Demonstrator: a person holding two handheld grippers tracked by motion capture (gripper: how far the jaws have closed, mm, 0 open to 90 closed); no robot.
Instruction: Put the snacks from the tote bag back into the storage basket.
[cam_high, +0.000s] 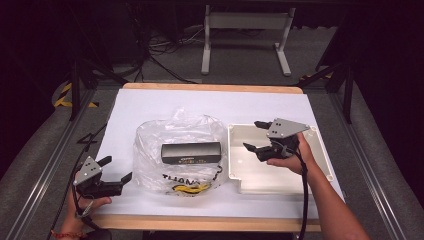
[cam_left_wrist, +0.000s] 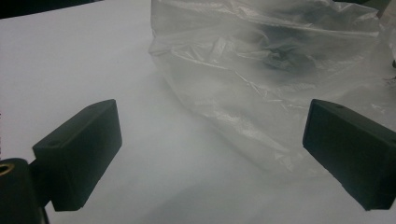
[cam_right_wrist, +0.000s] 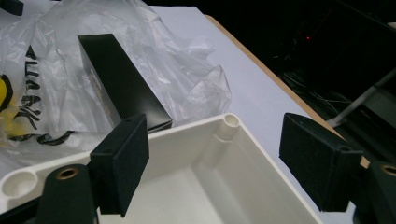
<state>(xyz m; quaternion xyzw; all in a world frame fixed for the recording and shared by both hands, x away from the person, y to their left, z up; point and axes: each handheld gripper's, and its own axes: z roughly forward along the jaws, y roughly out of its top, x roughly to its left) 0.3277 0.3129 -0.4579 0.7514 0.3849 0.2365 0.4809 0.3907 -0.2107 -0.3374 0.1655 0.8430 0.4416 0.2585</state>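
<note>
Black box (cam_high: 191, 152) on crumpled plastic bag (cam_high: 150, 145) beside white tray (cam_high: 280, 175); both grippers' fingers wide, empty.

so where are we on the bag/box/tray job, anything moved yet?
Done: nothing that shows. The black box lies on the plastic bag, and the white tray beside it holds nothing. In hand: nothing gripped; the right gripper hangs open above the tray, the left gripper open beside the bag. Left: probably gripping the box and moving it to the tray.
</note>
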